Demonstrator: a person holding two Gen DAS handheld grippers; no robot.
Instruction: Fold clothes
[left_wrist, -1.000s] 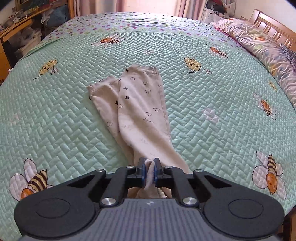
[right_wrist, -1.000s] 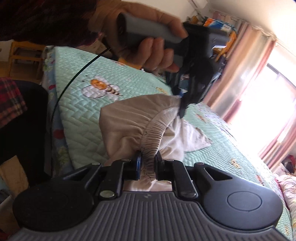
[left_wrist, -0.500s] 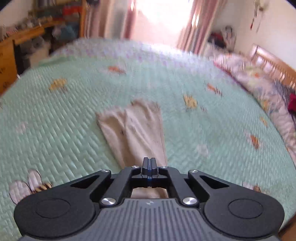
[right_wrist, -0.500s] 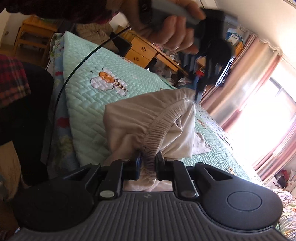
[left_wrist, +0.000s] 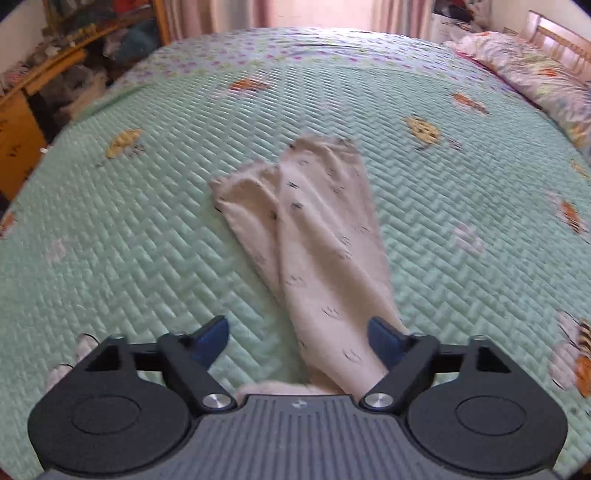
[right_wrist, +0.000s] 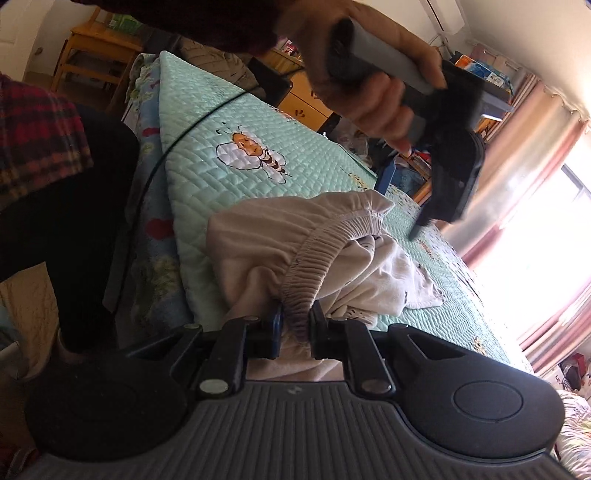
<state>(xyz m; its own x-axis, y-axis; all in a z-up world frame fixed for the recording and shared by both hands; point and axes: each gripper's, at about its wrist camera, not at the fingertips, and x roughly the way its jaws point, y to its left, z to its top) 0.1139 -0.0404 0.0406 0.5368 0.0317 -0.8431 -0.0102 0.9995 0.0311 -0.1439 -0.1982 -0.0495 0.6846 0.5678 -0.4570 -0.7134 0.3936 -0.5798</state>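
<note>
Beige trousers (left_wrist: 325, 236) lie lengthwise on the bed (left_wrist: 147, 240), legs together; right claw (right_wrist: 297, 319) grips the waistband, left claw (left_wrist: 299, 332) just opened, gripping nothing; cross-folds remain.

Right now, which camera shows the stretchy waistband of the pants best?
The right wrist view: the waistband fills the middle, pinched in the right gripper. The left wrist view shows only the pants' legs lying on the quilt, not the waistband.

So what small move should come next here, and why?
Probably bring the left hand-held gripper down to re-grip the waistband. Its jaws have just been opening and hold nothing, with the beige trousers lying between them, while the right hand-held gripper alone pinches that waistband, which sags over the quilt.
</note>
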